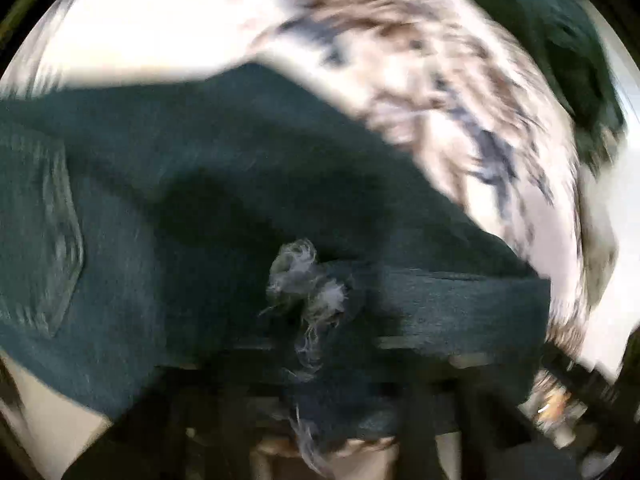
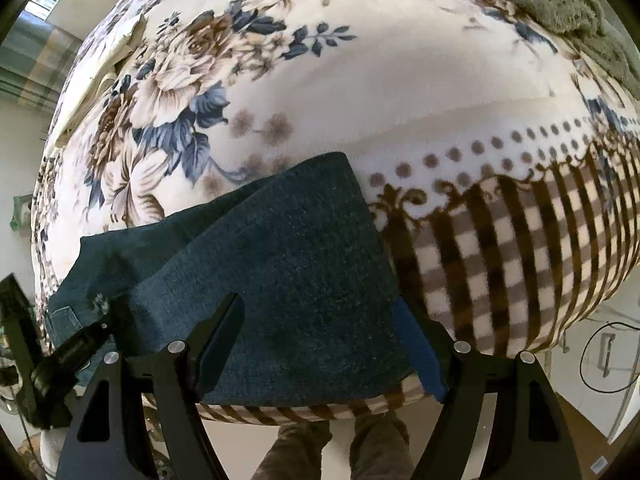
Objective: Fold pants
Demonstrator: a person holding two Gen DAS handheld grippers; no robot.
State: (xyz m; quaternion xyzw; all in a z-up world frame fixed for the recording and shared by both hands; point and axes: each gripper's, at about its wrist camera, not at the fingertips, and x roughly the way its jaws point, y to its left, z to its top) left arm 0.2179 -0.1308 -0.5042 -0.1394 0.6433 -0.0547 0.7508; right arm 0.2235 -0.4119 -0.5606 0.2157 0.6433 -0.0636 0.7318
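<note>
The dark denim pants are laid on the floral blanket of the bed, at its near edge, a folded layer on top. The right tongs are held wide, astride that fold, nothing gripped. The left tongs are seen blurred but pinched shut on a frayed part of the pants.

dark matt denim pants with a frayed white tear; plush fleece floral blanket; matt black plastic right gripper.
</note>
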